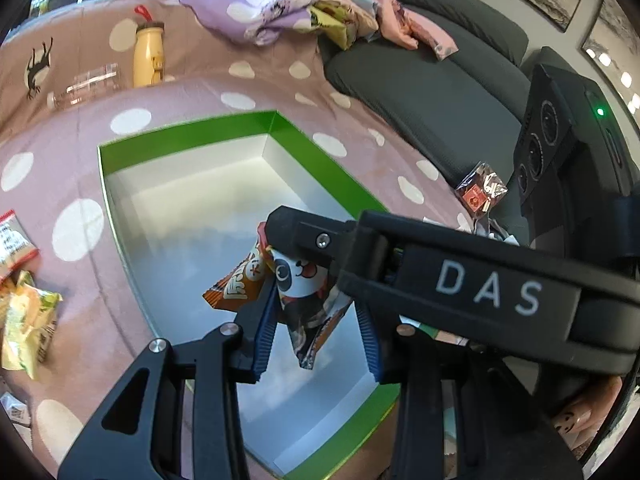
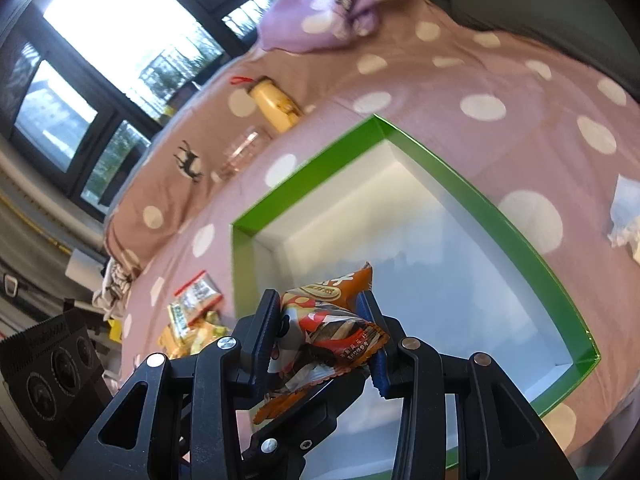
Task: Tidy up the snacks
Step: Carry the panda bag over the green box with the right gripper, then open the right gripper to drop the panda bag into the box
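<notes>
Snack pile, far left: loose packets (image 1: 24,312) lie on the spotted bed cover (image 1: 192,92), left of the box; a red-edged packet (image 2: 199,294) lies at the pile's far side.
Bottles, far left: a yellow bottle (image 1: 149,56) stands beyond the box, with a clear bottle (image 1: 86,84) lying just left of it.
Box: a green-rimmed box (image 1: 180,138) with white inner walls sits open on the bed cover; its floor looks bare in both views.
Left hand-held gripper (image 1: 316,330): over the box, jaws only narrowly apart, the blue pads close either side of an orange and white snack packet (image 1: 304,292). Whether the pads press on it I cannot tell, since the packet's top end is under the other gripper's fingertip.
Right hand-held gripper (image 2: 320,336): jaws drawn in on a crumpled orange snack packet (image 2: 320,332), both pads touching it, held above the near left part of the box. Its black finger crosses the left wrist view.
Small red packet (image 1: 482,192): lies right of the box, at the edge of the dark sofa (image 1: 432,88).
Clothes heap (image 1: 304,4): purple and pink, far behind the box.
</notes>
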A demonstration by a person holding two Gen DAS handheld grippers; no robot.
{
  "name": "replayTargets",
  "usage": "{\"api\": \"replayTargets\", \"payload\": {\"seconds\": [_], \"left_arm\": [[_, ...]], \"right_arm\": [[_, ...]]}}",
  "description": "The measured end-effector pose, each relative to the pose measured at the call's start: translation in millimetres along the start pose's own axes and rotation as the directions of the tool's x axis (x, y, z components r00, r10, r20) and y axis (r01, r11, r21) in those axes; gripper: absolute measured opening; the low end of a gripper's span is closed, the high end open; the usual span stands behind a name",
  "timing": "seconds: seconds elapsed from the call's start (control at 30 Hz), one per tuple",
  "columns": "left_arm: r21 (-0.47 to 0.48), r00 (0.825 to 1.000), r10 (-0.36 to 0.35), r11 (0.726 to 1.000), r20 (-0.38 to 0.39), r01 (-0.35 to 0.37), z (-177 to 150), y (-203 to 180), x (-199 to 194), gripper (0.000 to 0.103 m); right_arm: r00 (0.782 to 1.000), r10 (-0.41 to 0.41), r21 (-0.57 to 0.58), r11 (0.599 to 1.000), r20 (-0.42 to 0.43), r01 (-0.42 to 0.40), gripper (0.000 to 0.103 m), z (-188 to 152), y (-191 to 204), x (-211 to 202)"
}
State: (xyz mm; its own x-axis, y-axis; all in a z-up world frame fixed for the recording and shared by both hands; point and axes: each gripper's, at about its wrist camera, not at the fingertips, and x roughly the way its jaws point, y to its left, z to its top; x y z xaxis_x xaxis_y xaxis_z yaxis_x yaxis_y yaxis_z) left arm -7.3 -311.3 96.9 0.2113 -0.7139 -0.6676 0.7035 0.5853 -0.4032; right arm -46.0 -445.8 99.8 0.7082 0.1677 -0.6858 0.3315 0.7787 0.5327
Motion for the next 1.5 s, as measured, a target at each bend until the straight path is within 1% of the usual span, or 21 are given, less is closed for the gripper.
{"api": "replayTargets", "payload": {"seconds": [0.13,0.27,0.37,0.47,0.5,0.57,0.63,0.67,0.73,0.8,0.9,0.93,1.07,1.13,1.2,1.27,1.33,1.37,1.4,1.43,1.5], "left_arm": [[-0.021,1.000,0.008,1.000,-0.021,-0.008,-1,4,7,0.037],[-0.018,0.999,0.040,0.999,-0.019,-0.040,-1,7,9,0.037],[-0.036,0.998,0.062,0.997,-0.033,-0.063,-1,12,12,0.038],[-0.030,0.994,0.109,0.994,-0.021,-0.110,-3,13,10,0.037],[-0.028,0.993,0.120,0.992,-0.011,-0.120,-3,13,8,0.035],[-0.039,0.991,0.132,0.990,-0.001,-0.132,-3,16,3,0.036],[-0.038,0.992,0.125,0.992,0.012,-0.124,-3,17,-5,0.038],[-0.037,0.992,0.125,0.992,0.025,-0.124,-4,17,-11,0.043],[-0.042,0.988,0.141,0.990,0.069,-0.138,-5,18,-27,0.061],[-0.048,0.983,0.154,0.988,0.100,-0.150,-7,21,-44,0.070],[-0.069,0.976,0.176,0.983,0.128,-0.168,-14,31,-69,0.080],[-0.078,0.972,0.190,0.980,0.140,-0.180,-17,36,-78,0.085],[-0.116,0.941,0.291,0.955,0.174,-0.274,-35,58,-109,0.087],[-0.144,0.922,0.347,0.935,0.173,-0.325,-47,72,-125,0.091],[-0.185,0.906,0.386,0.917,0.175,-0.355,-60,88,-141,0.094],[-0.221,0.895,0.411,0.902,0.173,-0.371,-71,102,-155,0.094],[-0.255,0.878,0.450,0.879,0.163,-0.403,-85,121,-170,0.094],[-0.267,0.865,0.477,0.863,0.155,-0.429,-91,128,-175,0.094],[-0.292,0.843,0.517,0.837,0.146,-0.463,-100,140,-183,0.094],[-0.316,0.833,0.534,0.823,0.146,-0.472,-106,148,-189,0.094],[-0.378,0.829,0.537,0.808,0.155,-0.453,-122,167,-203,0.094]], "right_arm": [[1.000,-0.005,0.010,1.000,-0.025,0.005,0.042,0,-6,10],[0.999,0.025,0.013,1.000,-0.031,-0.025,0.042,0,-8,18],[0.999,0.025,0.010,1.000,-0.039,-0.024,0.042,-1,-7,22],[0.999,-0.005,0.003,1.000,-0.041,0.005,0.042,-2,-5,26],[0.999,-0.035,-0.006,0.999,-0.030,0.035,0.042,-2,-3,24],[0.996,-0.089,-0.024,0.996,-0.008,0.088,0.042,-2,1,22],[0.994,-0.105,-0.026,0.994,0.006,0.105,0.043,-1,1,20],[0.993,-0.114,-0.029,0.993,0.015,0.114,0.047,-1,2,18],[0.992,-0.118,-0.035,0.992,0.033,0.120,0.055,-1,4,14],[0.991,-0.116,-0.043,0.992,0.061,0.119,0.066,-1,8,10],[0.989,-0.102,-0.064,0.992,0.105,0.109,0.072,-3,19,2],[0.988,-0.094,-0.075,0.992,0.121,0.104,0.074,-5,25,0],[0.983,-0.057,-0.147,0.986,0.174,0.083,0.083,-14,50,-6],[0.981,-0.058,-0.187,0.978,0.188,0.093,0.084,-19,64,-4],[0.978,-0.076,-0.217,0.969,0.197,0.119,0.085,-27,78,0],[0.972,-0.104,-0.244,0.957,0.210,0.155,0.085,-33,91,7],[0.960,-0.163,-0.250,0.943,0.226,0.219,0.085,-38,97,16],[0.953,-0.197,-0.247,0.935,0.230,0.253,0.085,-40,99,22],[0.949,-0.219,-0.242,0.931,0.228,0.273,0.085,-43,100,26],[0.946,-0.234,-0.241,0.927,0.226,0.286,0.085,-45,100,28],[0.939,-0.255,-0.251,0.917,0.232,0.311,0.085,-50,101,31]]}}
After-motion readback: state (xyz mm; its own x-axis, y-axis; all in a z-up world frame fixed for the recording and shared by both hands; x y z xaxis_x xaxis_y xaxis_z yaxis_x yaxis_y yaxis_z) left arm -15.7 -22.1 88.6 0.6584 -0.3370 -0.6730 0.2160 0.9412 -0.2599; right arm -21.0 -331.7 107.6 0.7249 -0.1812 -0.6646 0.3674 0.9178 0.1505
